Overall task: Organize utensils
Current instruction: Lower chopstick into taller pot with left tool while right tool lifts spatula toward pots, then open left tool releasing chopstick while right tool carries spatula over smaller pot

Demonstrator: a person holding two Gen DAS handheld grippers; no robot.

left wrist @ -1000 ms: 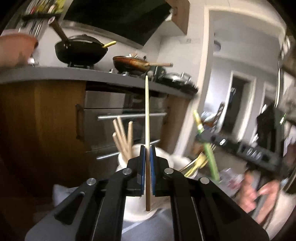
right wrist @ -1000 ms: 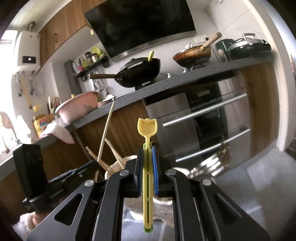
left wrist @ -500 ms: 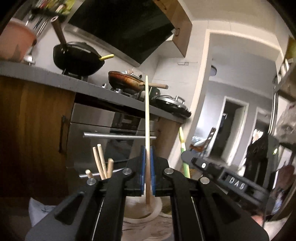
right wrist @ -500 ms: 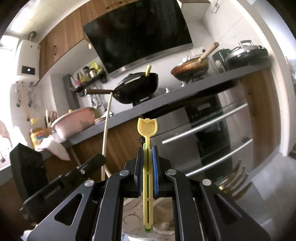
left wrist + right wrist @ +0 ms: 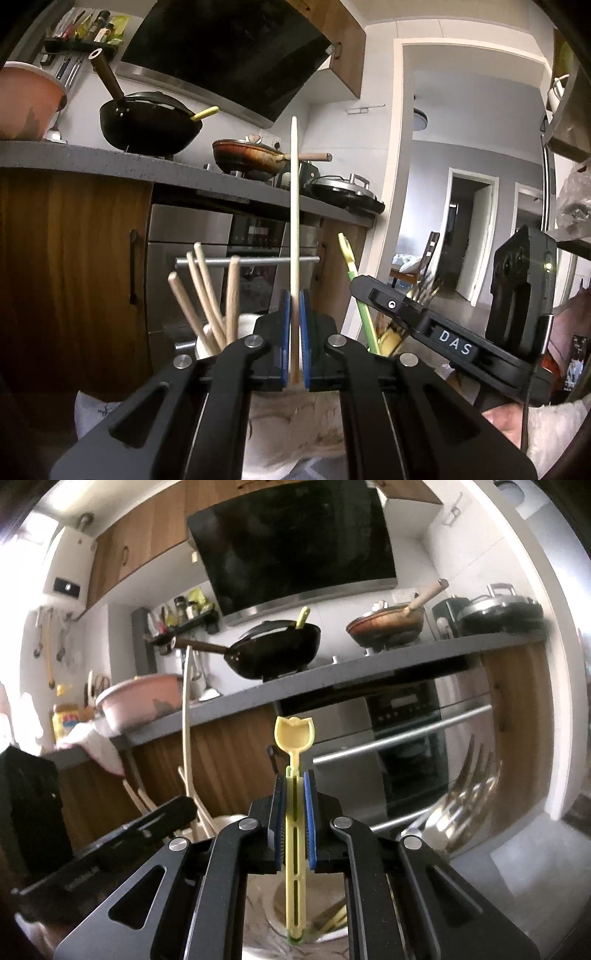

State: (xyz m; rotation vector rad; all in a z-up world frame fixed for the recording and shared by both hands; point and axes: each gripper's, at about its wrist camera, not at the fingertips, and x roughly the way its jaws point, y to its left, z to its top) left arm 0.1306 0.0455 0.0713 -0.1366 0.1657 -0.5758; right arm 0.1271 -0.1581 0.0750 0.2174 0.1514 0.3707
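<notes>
My left gripper (image 5: pixel 294 306) is shut on a long wooden chopstick (image 5: pixel 294 206) held upright above a white holder (image 5: pixel 243 325) with several wooden chopsticks (image 5: pixel 207 295) in it. My right gripper (image 5: pixel 294 786) is shut on a yellow plastic spoon (image 5: pixel 294 734), bowl end up, over a round holder (image 5: pixel 325 919) with utensils inside. In the left wrist view the right gripper (image 5: pixel 373 295) is to the right, with the yellow spoon (image 5: pixel 356 291) over a cup. In the right wrist view the left gripper's body (image 5: pixel 110 853) and its chopstick (image 5: pixel 186 716) are at left.
A grey kitchen counter (image 5: pixel 110 162) with a black wok (image 5: pixel 147 125), a brown pan (image 5: pixel 251 158) and a pink bowl (image 5: pixel 26 99) stands behind. An oven with steel handles (image 5: pixel 406 734) is below. Blurred metal forks (image 5: pixel 465 782) stick up at right.
Both grippers have dropped lower and come closer to the holders. The held chopstick and spoon stay gripped. The right gripper is now nearer in the left wrist view.
</notes>
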